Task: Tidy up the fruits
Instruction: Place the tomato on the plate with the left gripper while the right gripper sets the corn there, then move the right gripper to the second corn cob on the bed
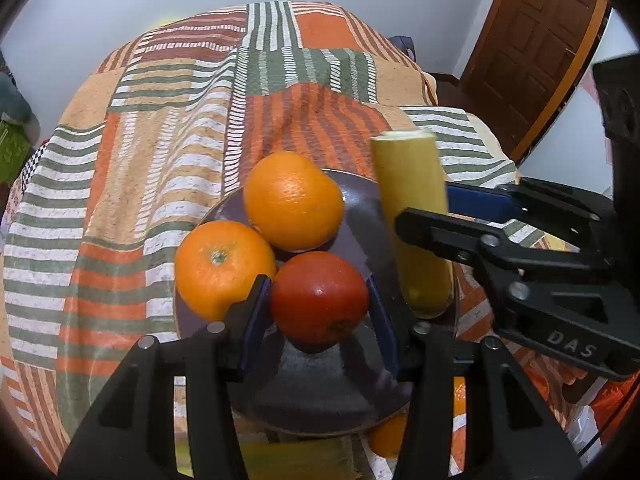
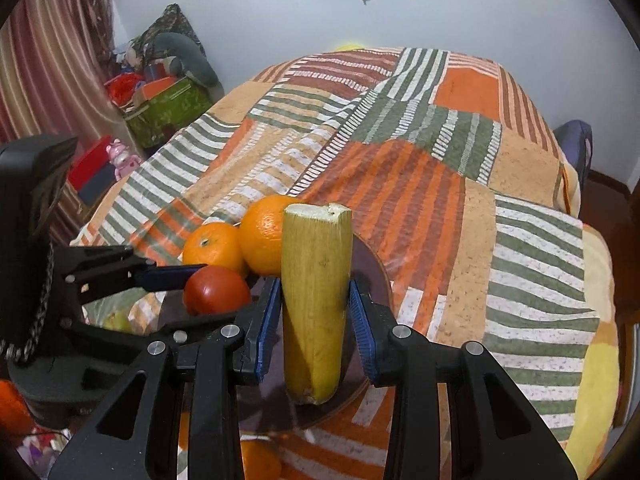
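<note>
Placing fruit on the plate [image 1: 360, 196]

The banana piece [image 2: 316, 300] is held upright by the right hand-held gripper [image 2: 314, 308] at 3 o'clock; the tomato [image 1: 320, 298] is straddled loosely by the left hand-held gripper [image 1: 320, 312], keeping fruits grouped.

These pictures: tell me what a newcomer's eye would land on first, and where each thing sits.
The yellow stalk stands upright over the right edge of the dark plate, clamped in the right gripper. Two oranges and a red fruit crowd the plate's left; the left gripper straddles the red fruit. All sit on a striped cloth.
</note>
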`<state>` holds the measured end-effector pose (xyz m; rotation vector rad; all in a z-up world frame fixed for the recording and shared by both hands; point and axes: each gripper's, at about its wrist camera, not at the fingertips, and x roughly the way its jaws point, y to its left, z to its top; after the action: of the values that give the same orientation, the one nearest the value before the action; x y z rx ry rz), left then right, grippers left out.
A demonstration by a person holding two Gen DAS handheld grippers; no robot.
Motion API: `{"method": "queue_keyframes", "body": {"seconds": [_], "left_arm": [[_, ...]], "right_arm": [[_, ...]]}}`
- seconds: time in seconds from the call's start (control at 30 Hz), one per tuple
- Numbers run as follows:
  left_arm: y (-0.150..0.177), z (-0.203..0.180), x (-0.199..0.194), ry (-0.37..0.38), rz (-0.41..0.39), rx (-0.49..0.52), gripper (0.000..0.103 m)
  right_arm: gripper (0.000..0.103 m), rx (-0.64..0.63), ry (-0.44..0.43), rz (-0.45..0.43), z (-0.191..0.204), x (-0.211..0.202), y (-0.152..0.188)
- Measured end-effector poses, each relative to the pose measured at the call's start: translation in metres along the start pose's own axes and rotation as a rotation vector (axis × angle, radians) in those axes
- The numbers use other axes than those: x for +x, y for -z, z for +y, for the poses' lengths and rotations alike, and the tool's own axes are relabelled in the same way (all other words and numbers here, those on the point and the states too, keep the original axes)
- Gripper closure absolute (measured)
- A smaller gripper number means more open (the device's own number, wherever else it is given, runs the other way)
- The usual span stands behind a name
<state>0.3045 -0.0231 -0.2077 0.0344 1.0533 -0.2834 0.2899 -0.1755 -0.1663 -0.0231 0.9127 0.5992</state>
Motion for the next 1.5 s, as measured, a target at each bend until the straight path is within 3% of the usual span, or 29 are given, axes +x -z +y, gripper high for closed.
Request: {"method": "queue_keyframes", "body": {"seconds": [0.53,0.73,1.03,1.2,1.5], "left_arm": [[0.001,-0.004,0.023,0.001,0.067,-0.005,0.054],[0.002,-0.003,0.016,0.020,0.069,-0.026,0.048],[0.013,0.007,-0.042,-0.021,-0.044,-0.034,0.036],[0.027,0.025,-0.073,-0.067,-0.100,-0.063,0.028],[0.072,0.060,-0.095,-0.131,-0.089,-0.112,0.023]], "right_arm": [[0.071,0.006,0.045,0.076,-0.006,0.025,-0.005],[0.071,-0.036,0.071,0.059,0.001,0.018,-0.004],[0.070,-0.074,0.073,-0.001,0.014,-0.017,-0.003],[0.063,-0.118,0.072,-0.033,0.034,-0.038,0.010],[0.061,-0.139,0.015,-0.008,0.072,-0.041,0.040]]}}
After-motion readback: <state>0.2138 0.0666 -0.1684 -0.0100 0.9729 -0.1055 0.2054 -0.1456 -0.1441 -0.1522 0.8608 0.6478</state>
